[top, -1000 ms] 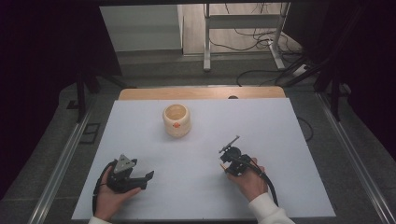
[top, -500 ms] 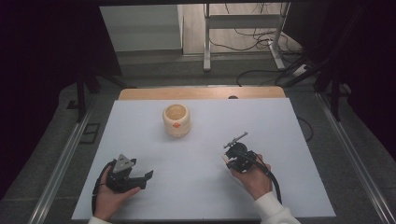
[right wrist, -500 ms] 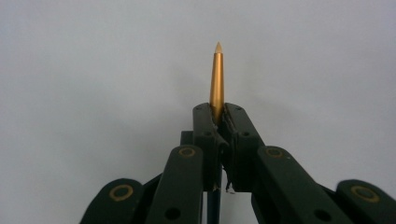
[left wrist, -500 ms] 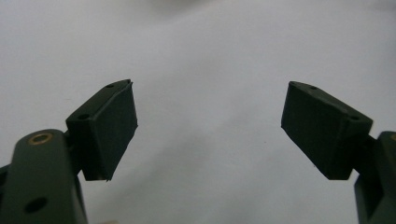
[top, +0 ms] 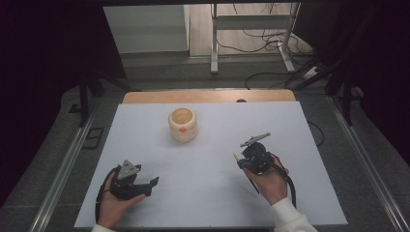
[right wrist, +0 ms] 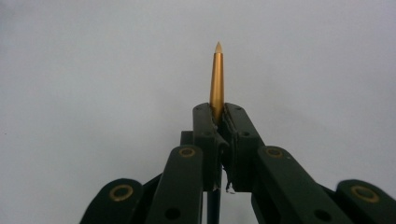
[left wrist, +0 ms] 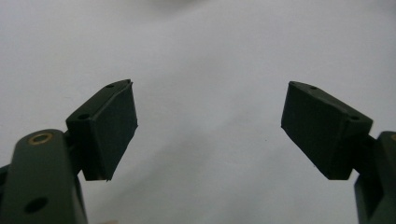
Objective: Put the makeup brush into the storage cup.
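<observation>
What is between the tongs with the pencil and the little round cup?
Nothing. In the high view, only bare white table lies between the right tongs, shut on the pencil, and the cup.

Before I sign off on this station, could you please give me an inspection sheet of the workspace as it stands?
Surface: white board on a wooden table, bare around the things.
Job's things: gold pointed pen, clamped; cream cup standing upright at the far middle.
Clutter: nothing seen.
Grippers: right gripper shut on the pen, tip sticking out ahead; left gripper open, nothing between its jaws.
Cables: one trails from each gripper; more on the floor beyond.
Surroundings: dark curtains, metal stand legs.
</observation>
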### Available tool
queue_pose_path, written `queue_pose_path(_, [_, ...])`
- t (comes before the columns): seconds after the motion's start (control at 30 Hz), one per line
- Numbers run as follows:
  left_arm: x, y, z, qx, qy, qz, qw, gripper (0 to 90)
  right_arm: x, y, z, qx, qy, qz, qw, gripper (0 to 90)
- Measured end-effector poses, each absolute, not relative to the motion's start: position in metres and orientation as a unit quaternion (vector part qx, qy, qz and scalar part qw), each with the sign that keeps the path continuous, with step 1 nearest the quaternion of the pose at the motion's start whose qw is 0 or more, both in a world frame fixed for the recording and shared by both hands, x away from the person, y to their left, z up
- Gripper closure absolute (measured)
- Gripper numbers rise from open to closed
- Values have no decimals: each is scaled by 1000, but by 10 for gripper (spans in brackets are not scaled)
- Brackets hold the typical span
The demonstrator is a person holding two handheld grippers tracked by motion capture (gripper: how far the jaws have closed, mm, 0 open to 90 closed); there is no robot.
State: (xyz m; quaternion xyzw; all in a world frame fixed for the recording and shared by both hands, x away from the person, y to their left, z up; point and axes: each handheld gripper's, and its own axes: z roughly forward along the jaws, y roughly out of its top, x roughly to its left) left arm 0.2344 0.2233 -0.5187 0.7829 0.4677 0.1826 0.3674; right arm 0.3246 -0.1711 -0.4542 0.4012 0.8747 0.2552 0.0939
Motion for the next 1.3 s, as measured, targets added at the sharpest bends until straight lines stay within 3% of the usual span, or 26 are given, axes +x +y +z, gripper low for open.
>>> queue_pose_path(1.3, [234,227,-518,780,471,187,366,186,341,-182,-420,392,833,382,79,851])
